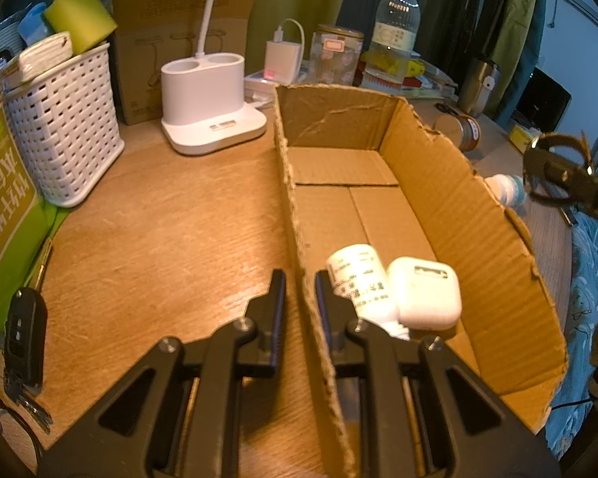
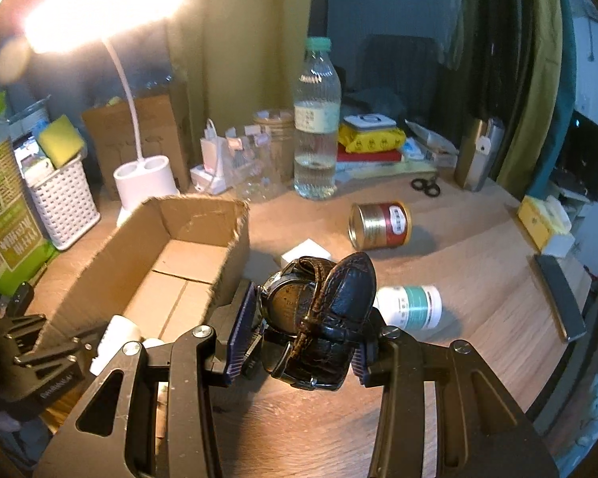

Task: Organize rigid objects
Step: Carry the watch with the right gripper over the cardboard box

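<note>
Presently right gripper (image 2: 305, 342) clamps watch (image 2: 319, 318) beside box (image 2: 235, 247); left gripper (image 1: 299, 298) pinches box wall (strap grip loose, may slip).

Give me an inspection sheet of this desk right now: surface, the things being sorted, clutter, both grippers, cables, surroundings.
Surface: wooden desk, lit by a lamp.
Job's things: open cardboard box holds a white bottle and a white earbud case. Outside it lie a gold-and-red can on its side, a teal-banded bottle on its side and a small white box.
Clutter: white basket, lamp base, water bottle, car key, scissors.
Grippers: left gripper shut on the box's near wall; right gripper shut on a wristwatch, above the desk.
Cables: white charger cable.
Surroundings: hanging curtains.
</note>
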A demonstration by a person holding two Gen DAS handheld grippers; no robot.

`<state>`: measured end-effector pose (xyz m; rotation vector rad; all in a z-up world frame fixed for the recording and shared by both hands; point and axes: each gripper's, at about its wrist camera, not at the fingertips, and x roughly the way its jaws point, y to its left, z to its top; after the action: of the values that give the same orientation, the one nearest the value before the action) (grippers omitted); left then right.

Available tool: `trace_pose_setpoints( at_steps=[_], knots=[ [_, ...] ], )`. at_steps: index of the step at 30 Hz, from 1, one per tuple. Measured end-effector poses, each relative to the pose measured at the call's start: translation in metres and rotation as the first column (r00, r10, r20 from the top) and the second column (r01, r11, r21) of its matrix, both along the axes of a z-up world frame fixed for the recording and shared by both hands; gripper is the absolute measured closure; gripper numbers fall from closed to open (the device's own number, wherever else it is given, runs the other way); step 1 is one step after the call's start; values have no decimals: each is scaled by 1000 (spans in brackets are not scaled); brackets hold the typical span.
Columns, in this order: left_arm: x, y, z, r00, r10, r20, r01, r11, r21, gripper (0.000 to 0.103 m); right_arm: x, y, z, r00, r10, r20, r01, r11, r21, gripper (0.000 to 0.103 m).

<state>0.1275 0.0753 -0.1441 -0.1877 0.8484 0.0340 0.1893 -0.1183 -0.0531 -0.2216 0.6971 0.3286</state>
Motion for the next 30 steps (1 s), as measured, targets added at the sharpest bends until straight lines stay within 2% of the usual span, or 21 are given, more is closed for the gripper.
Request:
trace_pose_setpoints(
  at_steps=[14, 30],
  knots=[
    [1, 0, 0, 1000, -1, 0, 1, 1000, -3, 87, -21, 27, 27, 995, 73, 60, -73, 997, -2, 59],
    [2, 0, 1, 1000, 0, -2, 0, 1000, -6, 87, -32, 60, 15, 985, 171, 35, -171, 985, -10, 59]
  ],
)
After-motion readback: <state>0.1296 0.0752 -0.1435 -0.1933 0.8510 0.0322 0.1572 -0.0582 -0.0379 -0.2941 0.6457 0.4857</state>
